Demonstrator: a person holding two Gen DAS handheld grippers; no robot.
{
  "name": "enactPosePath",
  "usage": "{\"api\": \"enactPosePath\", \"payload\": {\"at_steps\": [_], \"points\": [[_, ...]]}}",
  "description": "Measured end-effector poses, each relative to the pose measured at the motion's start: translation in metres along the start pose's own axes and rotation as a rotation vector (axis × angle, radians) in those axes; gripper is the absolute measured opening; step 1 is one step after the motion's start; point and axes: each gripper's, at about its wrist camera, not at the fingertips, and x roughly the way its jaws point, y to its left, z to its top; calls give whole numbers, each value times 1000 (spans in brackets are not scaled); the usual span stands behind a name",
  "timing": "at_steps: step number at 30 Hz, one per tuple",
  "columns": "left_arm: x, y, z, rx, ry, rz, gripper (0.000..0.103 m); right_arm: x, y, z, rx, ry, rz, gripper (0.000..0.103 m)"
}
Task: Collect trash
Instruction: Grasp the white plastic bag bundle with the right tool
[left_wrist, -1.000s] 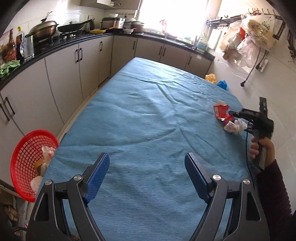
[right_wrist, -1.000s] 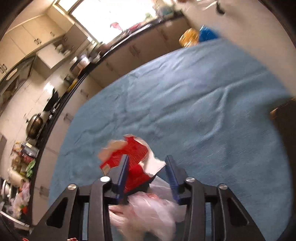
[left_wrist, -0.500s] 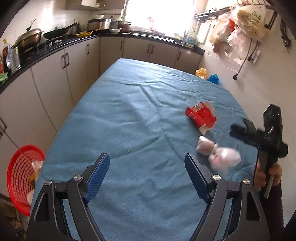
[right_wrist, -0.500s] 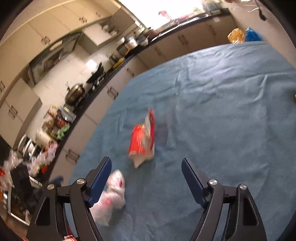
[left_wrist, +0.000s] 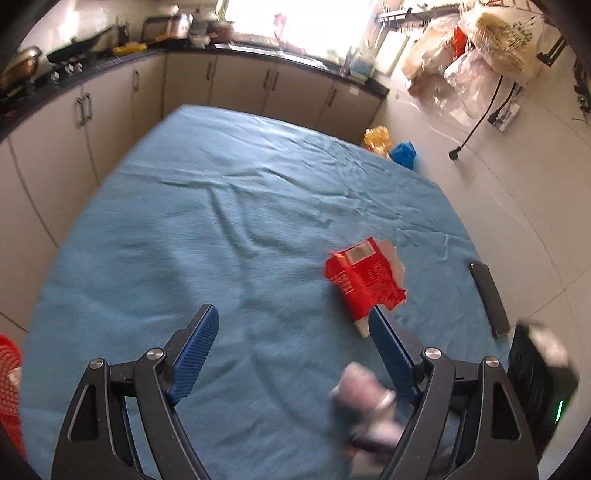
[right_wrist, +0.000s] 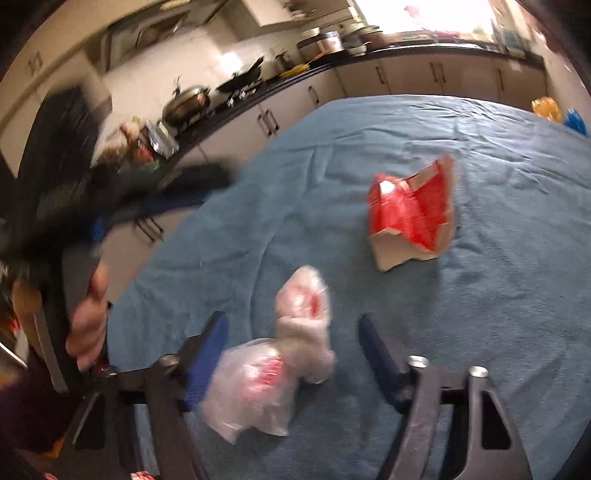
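A torn red carton lies on the blue tablecloth, just ahead of my left gripper's right finger. A crumpled clear plastic bag with red print lies blurred near that finger. My left gripper is open and empty. In the right wrist view the plastic bag lies between the fingers of my open right gripper, and the red carton lies farther ahead. The left gripper shows as a dark blur at left.
A red basket with trash peeks in at the table's left edge. A black flat object lies near the table's right edge. Kitchen cabinets and counter run along the left and far sides. Yellow and blue bags sit past the far corner.
My right gripper let go of the carton and bag, opened, and pulled back; both now lie on the cloth. My left gripper swung right toward them.
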Motion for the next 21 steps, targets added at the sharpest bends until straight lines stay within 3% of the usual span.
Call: {"api": "enactPosePath", "payload": {"at_steps": [5,11,18,21], "points": [[49,-21,12,-15,111,-41,82,-6,5,-11,8,28,-25,49],[88,-36,14,-36,193,-65,82,-38,-11,-33,91,-8,-55,49],[101,-62,16,1,179,-64,80,-68,-35,-47,191,-86,-77,49],[106,-83,10,66,175,-22,65,-76,-40,-53,217,-112,-81,49]]}}
